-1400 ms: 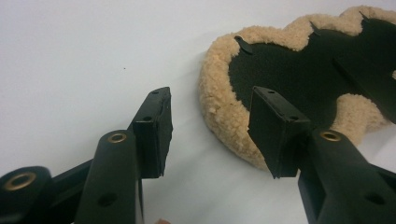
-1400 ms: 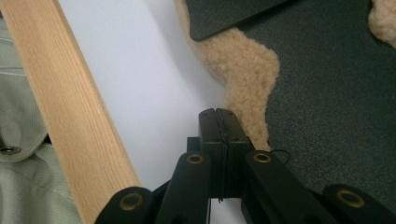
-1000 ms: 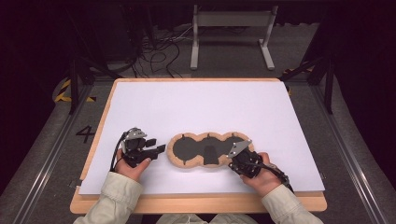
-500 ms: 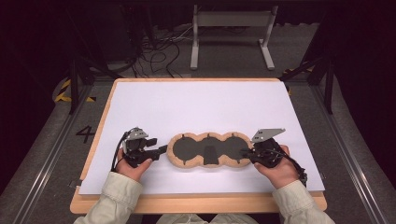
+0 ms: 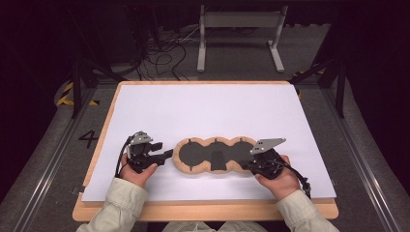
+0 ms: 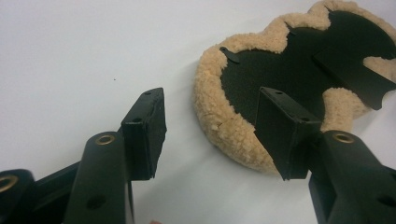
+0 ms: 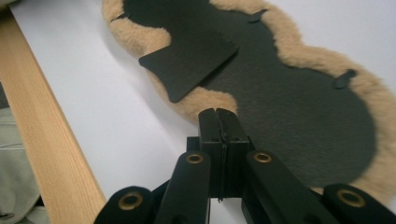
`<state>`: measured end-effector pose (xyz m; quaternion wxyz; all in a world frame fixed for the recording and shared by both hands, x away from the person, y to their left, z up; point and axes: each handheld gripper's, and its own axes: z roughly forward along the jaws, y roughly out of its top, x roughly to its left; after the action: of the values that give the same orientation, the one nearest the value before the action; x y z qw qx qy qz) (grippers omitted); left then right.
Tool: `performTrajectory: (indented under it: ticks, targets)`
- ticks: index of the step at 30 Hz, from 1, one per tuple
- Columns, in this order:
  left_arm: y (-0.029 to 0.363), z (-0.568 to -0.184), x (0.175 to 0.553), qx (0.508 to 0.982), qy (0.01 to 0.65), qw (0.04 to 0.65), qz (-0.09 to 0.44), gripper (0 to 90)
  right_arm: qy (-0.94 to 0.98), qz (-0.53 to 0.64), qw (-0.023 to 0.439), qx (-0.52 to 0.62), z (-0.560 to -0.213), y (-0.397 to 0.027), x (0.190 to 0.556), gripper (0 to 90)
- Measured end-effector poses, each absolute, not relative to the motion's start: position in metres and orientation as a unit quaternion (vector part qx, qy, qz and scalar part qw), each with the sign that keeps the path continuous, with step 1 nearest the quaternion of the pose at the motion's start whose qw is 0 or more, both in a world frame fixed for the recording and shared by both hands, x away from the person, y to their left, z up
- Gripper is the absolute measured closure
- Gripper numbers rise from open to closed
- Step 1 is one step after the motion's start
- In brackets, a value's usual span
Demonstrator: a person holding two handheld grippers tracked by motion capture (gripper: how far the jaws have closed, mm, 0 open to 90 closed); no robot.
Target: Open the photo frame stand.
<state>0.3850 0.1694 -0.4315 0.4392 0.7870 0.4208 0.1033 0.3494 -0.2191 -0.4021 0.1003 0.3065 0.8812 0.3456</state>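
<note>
Fleece pad (image 5: 215, 155) on table (image 5: 193, 210); L claw (image 5: 167, 154) apart, R claw (image 5: 247, 166) together at pad rim

Dark room — grey floor (image 5: 43, 159), metal stand (image 5: 239, 29).

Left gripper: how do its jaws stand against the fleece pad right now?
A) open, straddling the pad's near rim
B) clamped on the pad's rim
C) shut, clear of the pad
A: in the left gripper view the left gripper has its jaws apart, and the fleece pad has its rim in the gap, unpinched.
</note>
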Motion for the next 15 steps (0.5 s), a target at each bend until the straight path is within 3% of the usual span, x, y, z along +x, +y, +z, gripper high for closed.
performTrajectory:
  ticks: [15]
  targets:
    - [0.169,-0.434,0.386,0.79,0.421,0.431,0.112,43.2,0.901,0.321,0.059,0.286,-0.431,-0.186,0.352,90.0]
